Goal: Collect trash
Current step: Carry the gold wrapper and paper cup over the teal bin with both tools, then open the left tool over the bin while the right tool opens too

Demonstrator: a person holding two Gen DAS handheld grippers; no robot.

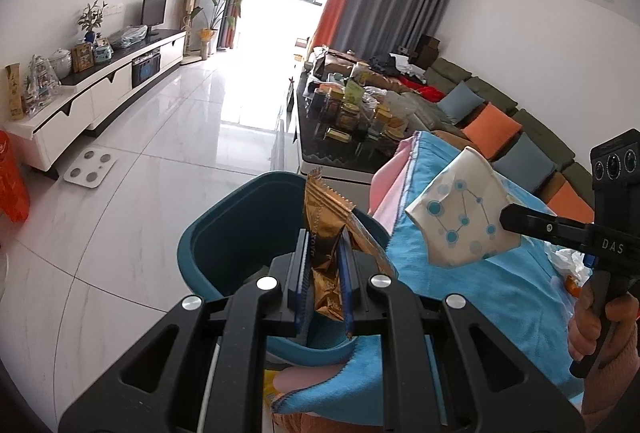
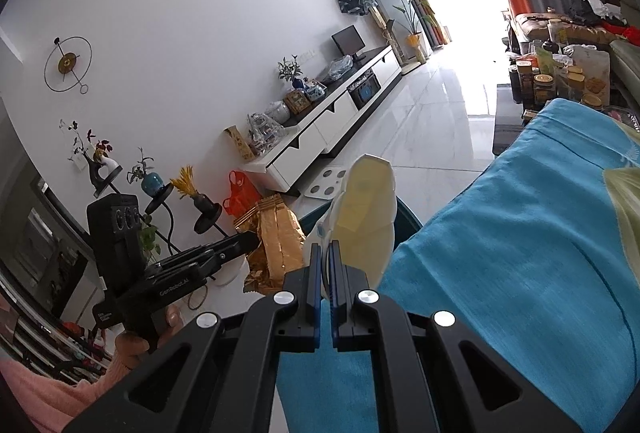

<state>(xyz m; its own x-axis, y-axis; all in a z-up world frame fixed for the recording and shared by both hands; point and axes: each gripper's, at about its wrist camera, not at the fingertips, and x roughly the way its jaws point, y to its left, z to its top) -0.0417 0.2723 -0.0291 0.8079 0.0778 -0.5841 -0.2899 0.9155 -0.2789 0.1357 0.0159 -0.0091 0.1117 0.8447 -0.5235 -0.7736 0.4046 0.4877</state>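
Note:
My left gripper (image 1: 324,257) is shut on a gold foil wrapper (image 1: 328,233) and holds it over the teal bin (image 1: 224,233). The same wrapper (image 2: 276,233) and the left gripper (image 2: 252,239) show at the lower left of the right wrist view. My right gripper (image 2: 325,265) is shut on a white packet (image 2: 366,209) with a yellowish inside, held above the bin's rim (image 2: 406,217). In the left wrist view the packet (image 1: 464,217) shows blue dots and hangs from the right gripper (image 1: 506,219) over the blue cloth (image 1: 460,293).
A blue cloth (image 2: 500,253) covers the surface beside the bin. A dark coffee table (image 1: 340,149) carries several jars. A sofa (image 1: 500,113) with cushions runs along the right. A white TV cabinet (image 1: 100,89) lines the left wall. A scale (image 1: 90,169) lies on the tiled floor.

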